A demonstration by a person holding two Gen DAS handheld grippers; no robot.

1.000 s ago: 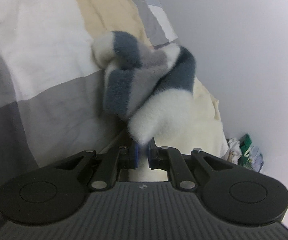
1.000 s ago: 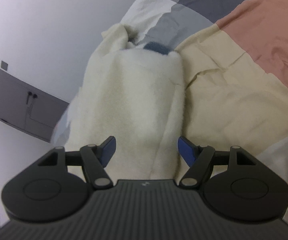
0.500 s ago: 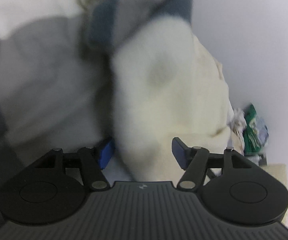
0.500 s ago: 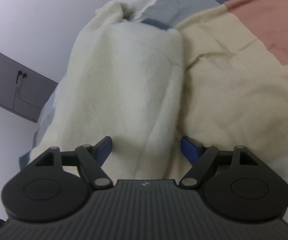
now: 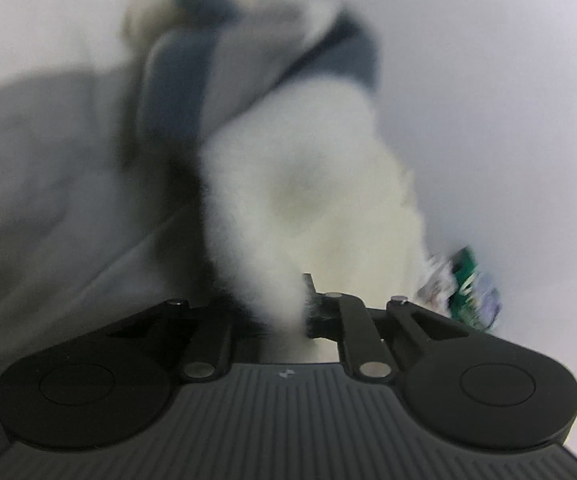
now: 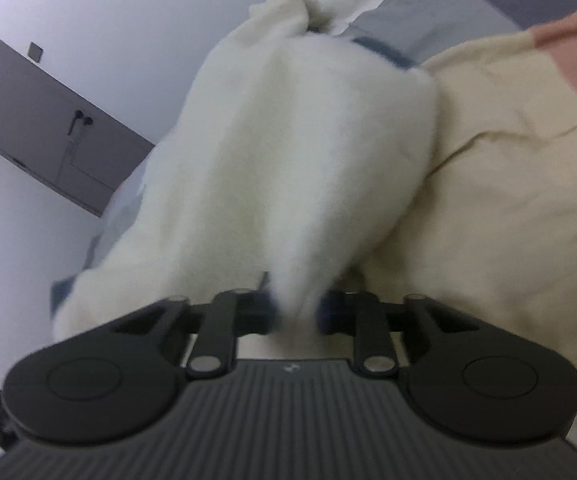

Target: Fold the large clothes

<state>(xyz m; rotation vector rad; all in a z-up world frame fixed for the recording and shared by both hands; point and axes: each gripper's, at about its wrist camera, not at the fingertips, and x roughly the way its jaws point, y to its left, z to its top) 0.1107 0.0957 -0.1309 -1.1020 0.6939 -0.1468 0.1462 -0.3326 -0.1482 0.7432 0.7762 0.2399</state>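
On the bed (image 6: 508, 200), a patchwork of cream, grey and pink, the fleece (image 6: 296, 152) lies bunched against the wall side, white pile up, with blue and grey bands showing at its far end. I have a tool on it at each hand. My left tool (image 5: 302, 312) is closing, and a tuft of white pile already sits pinched between its jaws, which stand narrow; this view is blurred, so I cannot say how deep the bite goes. My right tool (image 6: 298, 312) is closing too, its blue pads (image 6: 324, 312) drawn in on a ridge of the same white pile that runs up and away from the camera.

Both holds look to be along the near edge of the garment. Beyond the left tool the fleece rises in a loose hump, its striped part (image 5: 192, 80) folded over itself. A small heap of coloured packets (image 5: 464, 288) sits by the wall, well apart from the work.

As I judge it, the fold is at an early stage: the garment is gathered, not flat, no clean crease shows and no tidy stack has formed. What seems left is nearly all of it: lifting the held edge, spreading the cloth out across the bed, then laying it over on itself and squaring it.
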